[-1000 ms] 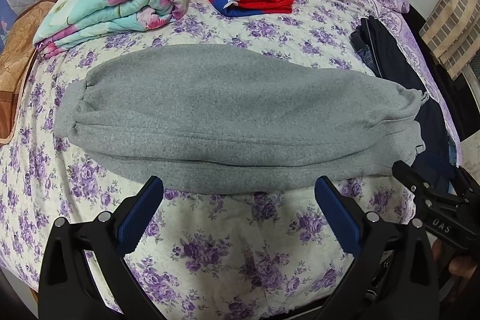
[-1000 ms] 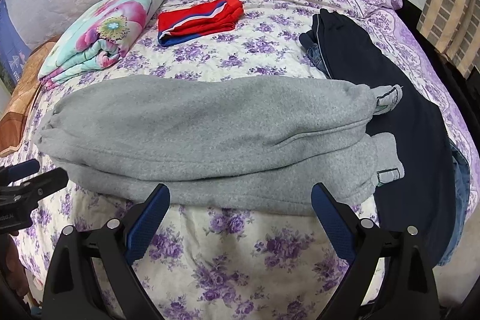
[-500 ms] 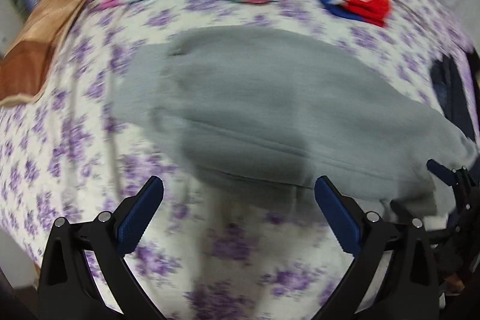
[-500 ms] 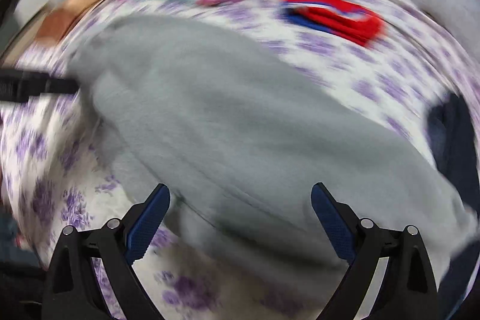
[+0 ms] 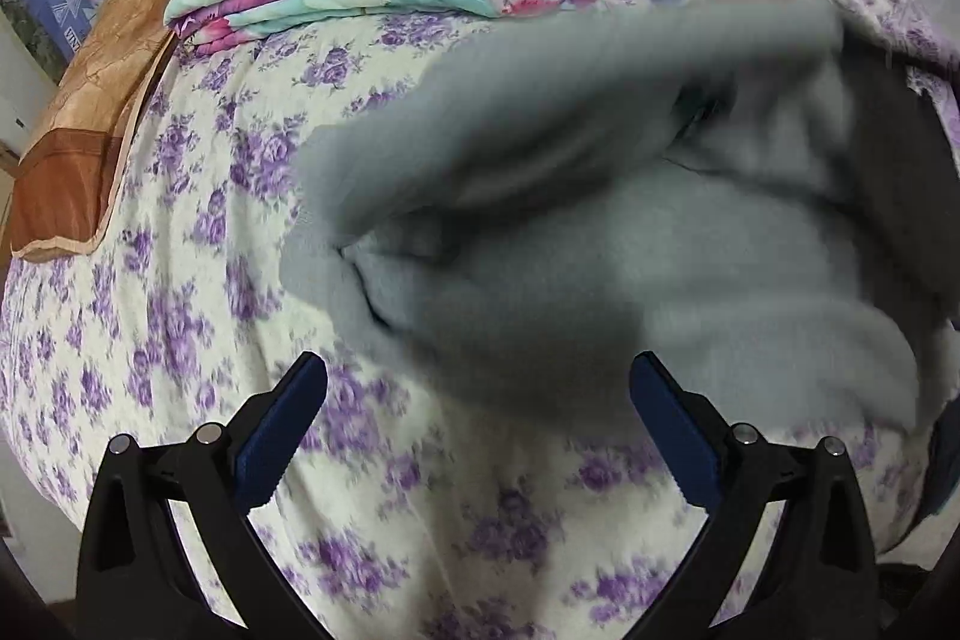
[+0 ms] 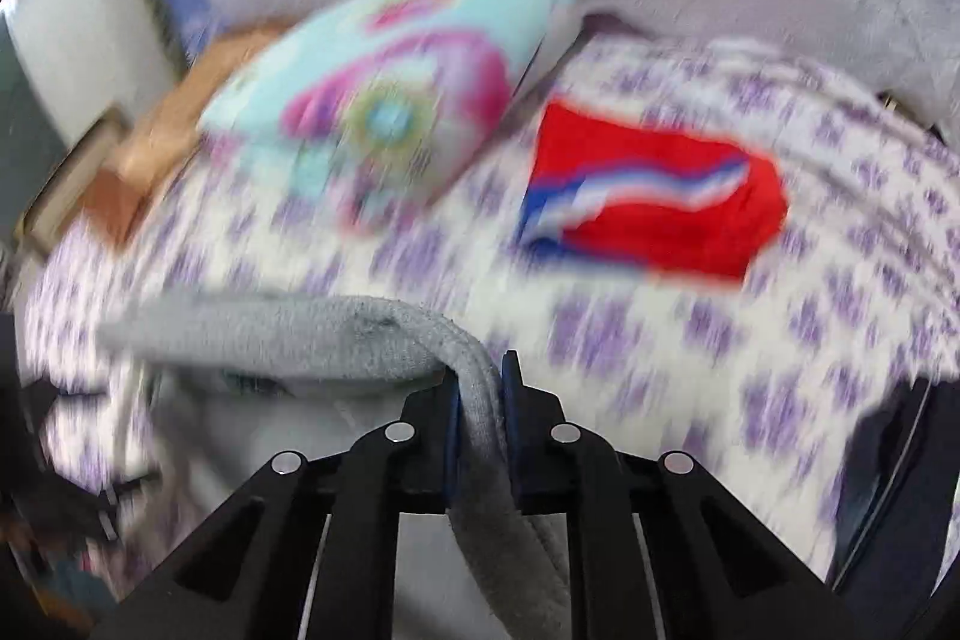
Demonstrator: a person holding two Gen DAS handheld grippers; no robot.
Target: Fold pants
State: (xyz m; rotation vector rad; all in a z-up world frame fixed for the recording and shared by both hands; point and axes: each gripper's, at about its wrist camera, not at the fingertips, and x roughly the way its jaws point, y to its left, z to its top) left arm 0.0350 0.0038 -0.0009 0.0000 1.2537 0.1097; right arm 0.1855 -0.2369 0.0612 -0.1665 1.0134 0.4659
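Evidently the right gripper [image 6: 480, 412], clamping a hem of the gray sweatpants [image 5: 630, 244], is carrying it across the floral bedspread [image 5: 198, 232] mid-fold while the left gripper [image 5: 477, 421], spread empty, is waiting to flatten.

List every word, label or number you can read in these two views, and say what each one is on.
No text can be read for certain.
Blue panel behind the bed, left wrist view: white marks and lettering low on it, too small and cut off to read.
Red garment: blue and white stripes only, no lettering visible.
Grey pants, bedspread, left tool and right tool: no print visible.
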